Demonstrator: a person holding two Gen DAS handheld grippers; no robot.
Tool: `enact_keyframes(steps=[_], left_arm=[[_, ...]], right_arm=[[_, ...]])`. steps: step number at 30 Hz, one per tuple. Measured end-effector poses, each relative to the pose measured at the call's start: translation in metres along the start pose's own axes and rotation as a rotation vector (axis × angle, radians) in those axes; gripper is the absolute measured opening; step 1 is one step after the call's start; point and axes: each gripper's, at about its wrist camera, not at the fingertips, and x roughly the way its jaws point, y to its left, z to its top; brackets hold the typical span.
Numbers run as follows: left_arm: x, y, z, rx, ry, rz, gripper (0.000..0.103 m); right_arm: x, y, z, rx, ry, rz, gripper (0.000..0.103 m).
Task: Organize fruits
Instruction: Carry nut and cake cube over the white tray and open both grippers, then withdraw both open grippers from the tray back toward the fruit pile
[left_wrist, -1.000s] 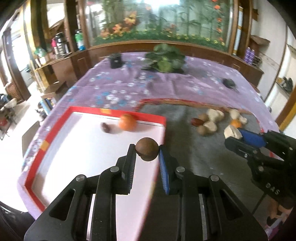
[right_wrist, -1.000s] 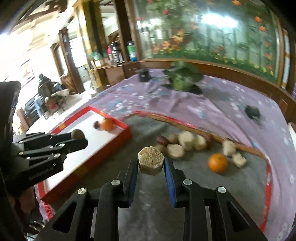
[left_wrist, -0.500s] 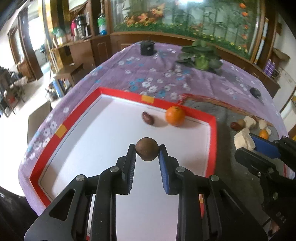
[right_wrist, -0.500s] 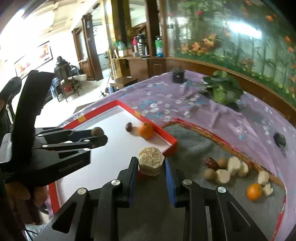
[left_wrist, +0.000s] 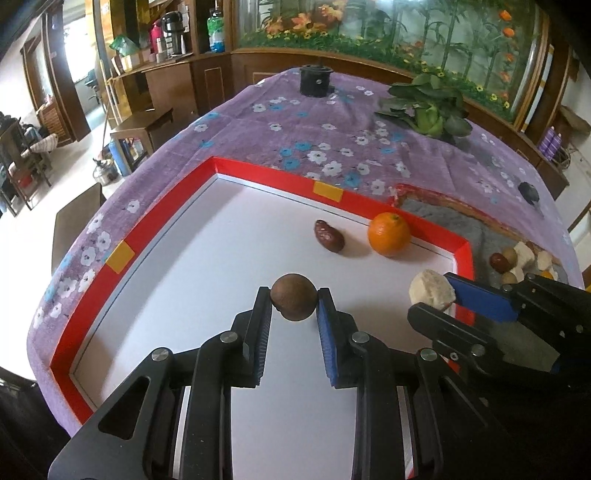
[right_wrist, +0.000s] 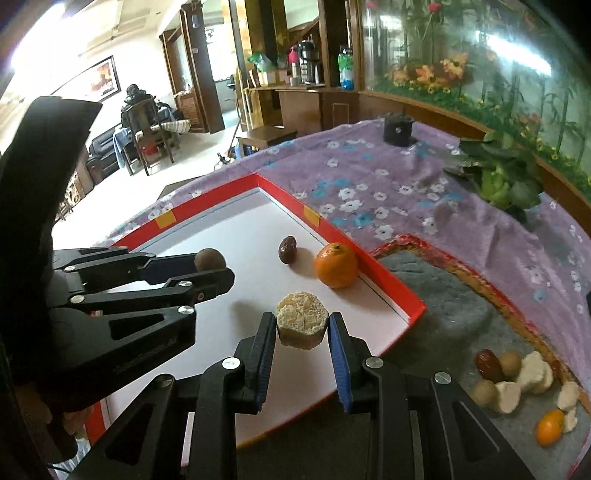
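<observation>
**Inspector:** State of grip?

**Operator:** My left gripper (left_wrist: 294, 303) fingers are nearly closed on the round brown fruit (left_wrist: 293, 301) above the red-rimmed tray (left_wrist: 258, 171); it looks hard, light, prone to roll. My right gripper (right_wrist: 302, 329) pinches the pale crumbly chunk (right_wrist: 302, 325) by its sides; I judge it fragile.

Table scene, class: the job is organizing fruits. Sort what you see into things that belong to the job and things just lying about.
Belongs to the job:
- red-rimmed tray
- orange and red date in the tray
- brown round fruit in the left gripper
- pale chunk in the right gripper
- fruit pile on the grey mat

Just lying about:
- leafy greens
- black pot
- floral cloth
</observation>
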Motion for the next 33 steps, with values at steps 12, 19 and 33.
enact_keyframes(steps=[12, 19, 33], left_arm=[[0.01, 0.002, 0.002, -0.004, 0.01, 0.006, 0.024], [0.016, 0.005, 0.001, -0.036, 0.053, 0.003, 0.028], [-0.012, -0.001, -0.008, -0.046, 0.013, -0.004, 0.06]], right_arm=[[0.023, 0.0, 0.0, -0.009, 0.035, -0.092, 0.028], [0.021, 0.004, 0.001, -0.009, 0.036, -0.059, 0.042], [-0.044, -0.023, -0.031, 0.099, -0.057, -0.076, 0.044]])
